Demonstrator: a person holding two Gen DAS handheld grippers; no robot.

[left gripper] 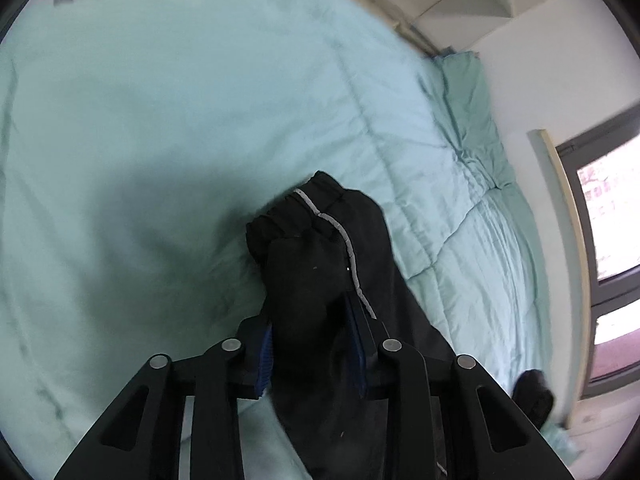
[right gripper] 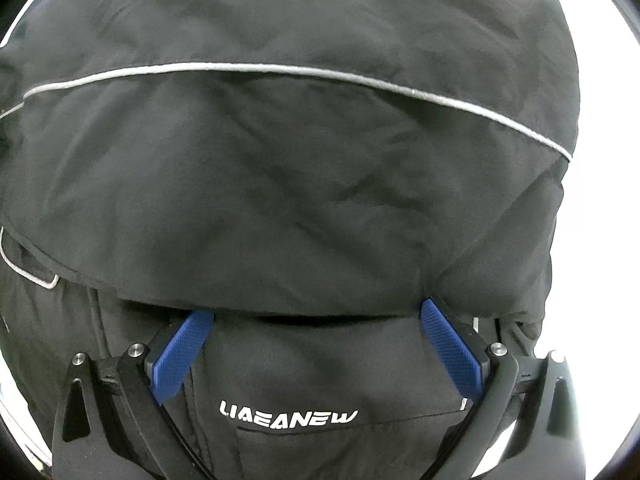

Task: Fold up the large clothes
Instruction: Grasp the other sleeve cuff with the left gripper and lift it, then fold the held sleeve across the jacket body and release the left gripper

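Observation:
A black jacket with thin grey piping (right gripper: 304, 168) fills the right wrist view; white lettering shows low on it. My right gripper (right gripper: 316, 316) is open, its blue pads (right gripper: 180, 356) spread wide, with their tips tucked under a fold of the jacket. In the left wrist view my left gripper (left gripper: 312, 320) is shut on the jacket's sleeve (left gripper: 316, 264), whose elastic cuff hangs forward above the bed.
A bed with a pale green quilt (left gripper: 180, 120) spreads below the left gripper. A green pillow (left gripper: 468, 100) lies at its far right by a white wall. A window (left gripper: 608, 220) is at the right. A dark object (left gripper: 532, 396) sits near the bed's right edge.

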